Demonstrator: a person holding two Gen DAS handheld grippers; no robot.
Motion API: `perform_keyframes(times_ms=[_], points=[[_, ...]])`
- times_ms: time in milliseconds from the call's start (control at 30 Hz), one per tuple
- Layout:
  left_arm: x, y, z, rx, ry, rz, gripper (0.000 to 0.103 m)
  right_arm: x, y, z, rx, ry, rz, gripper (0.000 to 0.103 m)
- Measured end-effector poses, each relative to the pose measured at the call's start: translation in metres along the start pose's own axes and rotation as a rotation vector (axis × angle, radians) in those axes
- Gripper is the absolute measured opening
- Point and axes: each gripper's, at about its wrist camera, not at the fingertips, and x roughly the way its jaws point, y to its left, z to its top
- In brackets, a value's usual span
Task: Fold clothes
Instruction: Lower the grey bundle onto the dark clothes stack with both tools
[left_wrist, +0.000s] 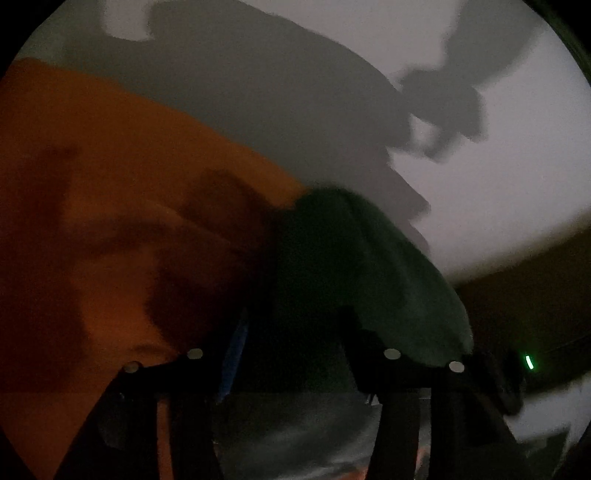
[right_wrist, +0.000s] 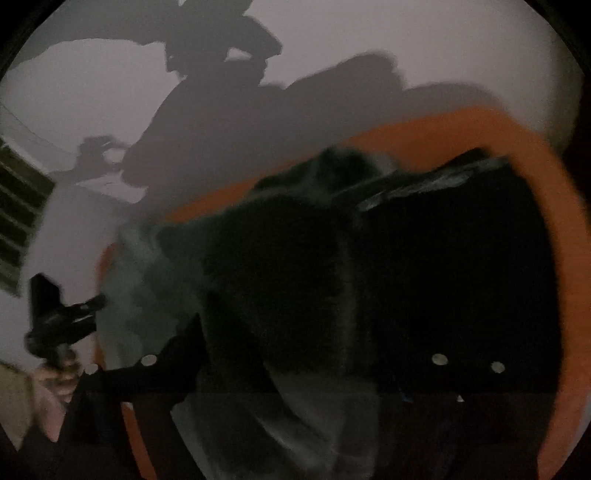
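The dark green garment (left_wrist: 373, 273) lies bunched on the orange cloth (left_wrist: 110, 147), draped over and between the fingers of the left gripper (left_wrist: 291, 354), whose jaws stand apart. In the right wrist view the same garment (right_wrist: 277, 280) spreads across the orange cloth (right_wrist: 443, 129) right in front of the right gripper (right_wrist: 295, 360), jaws wide apart; whether either gripper still pinches fabric I cannot tell.
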Motion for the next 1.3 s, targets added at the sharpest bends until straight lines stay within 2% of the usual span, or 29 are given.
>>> perform_keyframes(times_ms=[67, 100, 133, 167, 200, 233, 267, 333, 367, 433, 467, 500, 533, 633, 733, 833, 867, 933, 967, 1000, 1033, 1067, 1133, 1167, 1300], points=[[-0.009, -0.008, -0.004, -0.021, -0.046, 0.036, 0.053, -0.021, 0.024, 0.006, -0.009, -0.101, -0.082, 0.087], [-0.011, -0.032, -0.005, -0.002, -0.057, 0.005, 0.053, -0.032, 0.037, 0.009, -0.014, -0.154, -0.123, 0.087], [-0.009, -0.047, -0.011, 0.027, -0.062, -0.006, 0.054, -0.041, 0.047, 0.01, -0.028, -0.213, -0.098, 0.087], [-0.006, -0.062, -0.018, 0.057, -0.067, -0.016, 0.054, -0.05, 0.057, 0.011, -0.044, -0.272, -0.065, 0.08], [0.002, -0.075, -0.023, 0.09, -0.087, 0.006, 0.055, -0.05, 0.075, 0.014, -0.055, -0.309, -0.017, 0.071], [0.01, -0.088, -0.028, 0.123, -0.107, 0.031, 0.056, -0.043, 0.088, 0.018, -0.068, -0.312, 0.011, 0.051], [0.018, -0.102, -0.033, 0.157, -0.127, 0.056, 0.057, -0.03, 0.101, 0.021, -0.075, -0.289, 0.0, 0.031], [0.035, -0.12, -0.044, 0.211, -0.18, 0.125, 0.059, -0.001, 0.122, 0.029, -0.082, -0.249, -0.046, 0.017], [0.045, -0.124, -0.049, 0.23, -0.213, 0.171, 0.059, 0.015, 0.13, 0.032, -0.083, -0.237, -0.078, 0.017], [0.065, -0.131, -0.052, 0.258, -0.258, 0.27, 0.063, 0.04, 0.127, 0.033, -0.114, -0.255, -0.21, 0.014], [0.076, -0.134, -0.049, 0.267, -0.268, 0.323, 0.067, 0.051, 0.123, 0.036, -0.113, -0.255, -0.24, 0.014], [0.091, -0.125, -0.045, 0.267, -0.25, 0.349, 0.08, 0.061, 0.119, 0.039, -0.11, -0.254, -0.265, 0.014], [0.1, -0.117, -0.044, 0.259, -0.234, 0.355, 0.089, 0.067, 0.108, 0.043, -0.082, -0.25, -0.259, 0.014], [0.108, -0.095, -0.037, 0.202, -0.211, 0.33, 0.097, 0.079, 0.077, 0.056, 0.018, -0.231, -0.206, 0.014], [0.099, -0.092, -0.036, 0.192, -0.196, 0.32, 0.097, 0.079, 0.083, 0.066, 0.037, -0.204, -0.156, 0.014], [0.09, -0.104, -0.032, 0.276, -0.172, 0.355, 0.097, 0.054, 0.087, 0.061, 0.009, -0.234, -0.122, 0.014], [0.085, -0.11, -0.033, 0.297, -0.154, 0.338, 0.097, 0.04, 0.087, 0.056, 0.003, -0.256, -0.112, 0.014], [0.073, -0.121, -0.036, 0.337, -0.118, 0.298, 0.097, 0.023, 0.083, 0.054, -0.003, -0.255, -0.092, 0.021], [0.069, -0.126, -0.038, 0.349, -0.123, 0.28, 0.097, 0.015, 0.08, 0.052, -0.007, -0.243, -0.079, 0.03], [0.065, -0.132, -0.04, 0.361, -0.139, 0.259, 0.097, 0.012, 0.076, 0.053, -0.008, -0.222, -0.067, 0.036], [0.061, -0.137, -0.044, 0.374, -0.156, 0.238, 0.097, 0.009, 0.068, 0.056, -0.003, -0.204, -0.061, 0.049], [0.06, -0.146, -0.048, 0.387, -0.154, 0.2, 0.097, 0.009, 0.06, 0.057, 0.009, -0.187, -0.04, 0.055], [0.07, -0.16, -0.056, 0.412, -0.132, 0.155, 0.097, 0.009, 0.048, 0.06, 0.033, -0.137, 0.007, 0.056], [0.078, -0.167, -0.061, 0.422, -0.114, 0.152, 0.097, 0.017, 0.043, 0.063, 0.047, -0.084, 0.037, 0.056], [0.105, -0.172, -0.081, 0.432, -0.077, 0.177, 0.097, 0.04, 0.051, 0.071, 0.033, 0.057, 0.172, 0.054]])
